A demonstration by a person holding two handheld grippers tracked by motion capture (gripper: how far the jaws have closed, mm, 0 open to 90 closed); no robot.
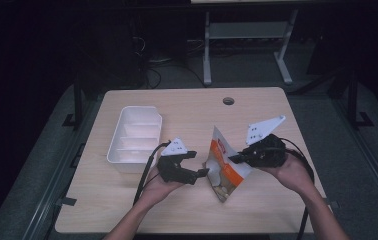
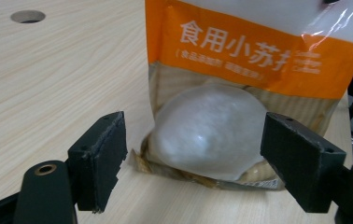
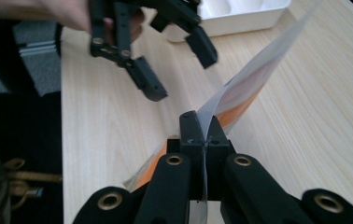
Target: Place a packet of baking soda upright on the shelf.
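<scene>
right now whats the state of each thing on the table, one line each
bag: sealed, tilted, pinched at its edge, bottom corner about at the table
left hand-held gripper: open, jaws either side of the bag's lower end, not touching
right hand-held gripper: shut on the bag
white tray: upright, compartments look empty
table: bare wood, round hole near far edge

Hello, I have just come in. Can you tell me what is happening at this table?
A person works at a wooden table with a tool in each hand. The right tool is shut on the upper edge of an orange and white bag and holds it up, bottom end near the tabletop. The left tool stands open, its jaws on either side of the bag's lower part without pressing it. A white divided tray sits to the left.
</scene>
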